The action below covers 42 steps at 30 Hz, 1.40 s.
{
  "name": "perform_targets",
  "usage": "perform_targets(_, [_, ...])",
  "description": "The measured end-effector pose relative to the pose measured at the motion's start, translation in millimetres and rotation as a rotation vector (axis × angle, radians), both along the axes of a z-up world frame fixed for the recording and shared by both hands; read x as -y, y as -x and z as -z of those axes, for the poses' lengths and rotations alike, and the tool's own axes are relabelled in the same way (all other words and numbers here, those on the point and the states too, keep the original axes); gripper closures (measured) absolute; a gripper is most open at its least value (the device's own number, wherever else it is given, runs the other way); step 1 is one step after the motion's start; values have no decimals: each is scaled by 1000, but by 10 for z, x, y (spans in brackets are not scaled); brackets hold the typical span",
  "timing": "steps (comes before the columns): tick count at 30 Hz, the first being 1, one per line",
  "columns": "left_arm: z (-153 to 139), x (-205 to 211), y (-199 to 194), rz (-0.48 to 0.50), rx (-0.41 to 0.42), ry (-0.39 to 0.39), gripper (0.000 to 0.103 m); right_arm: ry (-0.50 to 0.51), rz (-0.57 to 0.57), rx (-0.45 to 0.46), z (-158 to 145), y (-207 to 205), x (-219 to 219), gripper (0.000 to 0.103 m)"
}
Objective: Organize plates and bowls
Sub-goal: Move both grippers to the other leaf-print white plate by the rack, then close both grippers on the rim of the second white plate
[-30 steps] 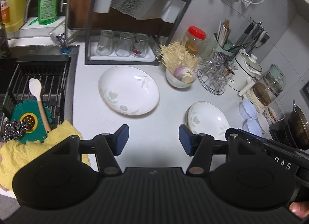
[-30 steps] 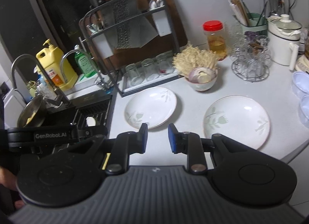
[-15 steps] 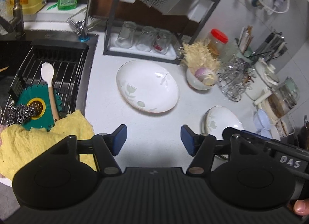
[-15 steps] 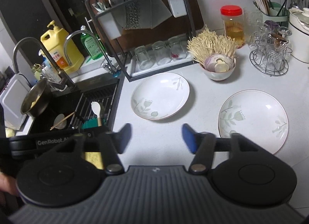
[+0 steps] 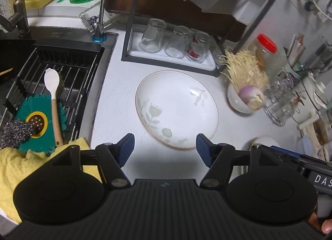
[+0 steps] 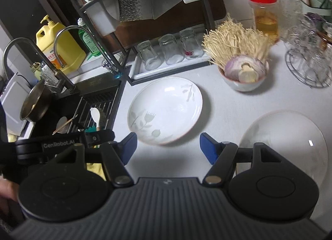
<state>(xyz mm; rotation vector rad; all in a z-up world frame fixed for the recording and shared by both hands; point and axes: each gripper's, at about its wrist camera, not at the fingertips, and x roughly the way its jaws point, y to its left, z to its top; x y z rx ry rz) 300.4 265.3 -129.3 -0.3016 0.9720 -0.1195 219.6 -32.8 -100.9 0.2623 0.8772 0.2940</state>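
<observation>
A: Left gripper (image 5: 164, 146)?
B: Jaws spread, had just been widening a bit more, nothing between them. It pointed down at the white counter (image 5: 116, 103).
A: Right gripper (image 6: 167, 147)?
B: Also spread wide. Its jaws had just been opening, and only bare counter lay between the blue pads.
A: Plates?
B: Left plate (image 5: 176, 109), white with a pale flower print, lay flat just ahead of the left gripper's fingertips, not touching them. In the right wrist view it sat ahead of that gripper too, slightly left of centre. Right plate (image 6: 290, 142) lay off to the right gripper's right, partly hidden behind its right finger.
A: Bowls?
B: One bowl (image 6: 244, 80) with onion and enoki, farther ahead and right of both grippers.
A: Other stuff?
B: Dish rack (image 5: 170, 53) with upturned glasses beyond the left plate; sink (image 5: 51, 78) off to the left; yellow cloth (image 5: 18, 167) beside the left gripper's left finger.
</observation>
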Motion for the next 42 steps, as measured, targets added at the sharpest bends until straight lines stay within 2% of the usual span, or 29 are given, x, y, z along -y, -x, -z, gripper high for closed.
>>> perform_targets(4, [202, 19, -238, -15, -11, -2, 32, -8, -13, -27, 165, -338, 13, 35])
perform_targets(13, [577, -4, -719, -34, -29, -61, 32, 6, -15, -71, 600, -889, 28, 37])
perform_targets(20, [707, 32, -999, -12, -42, -77, 33, 18, -25, -98, 836, -1218, 4, 49])
perform_targets(26, [882, 28, -1161, -14, -63, -96, 33, 32, -24, -87, 952, -1399, -52, 65])
perform_targets(28, [938, 17, -1193, -16, -71, -96, 34, 34, -21, -91, 998, -1440, -60, 75])
perform_targets(37, [1028, 26, -1268, 2, -74, -79, 49, 44, -41, -97, 1083, -1479, -91, 77])
perform_targets(42, [1020, 25, -1268, 1, -81, -84, 52, 29, -45, -107, 1080, -1496, -73, 77])
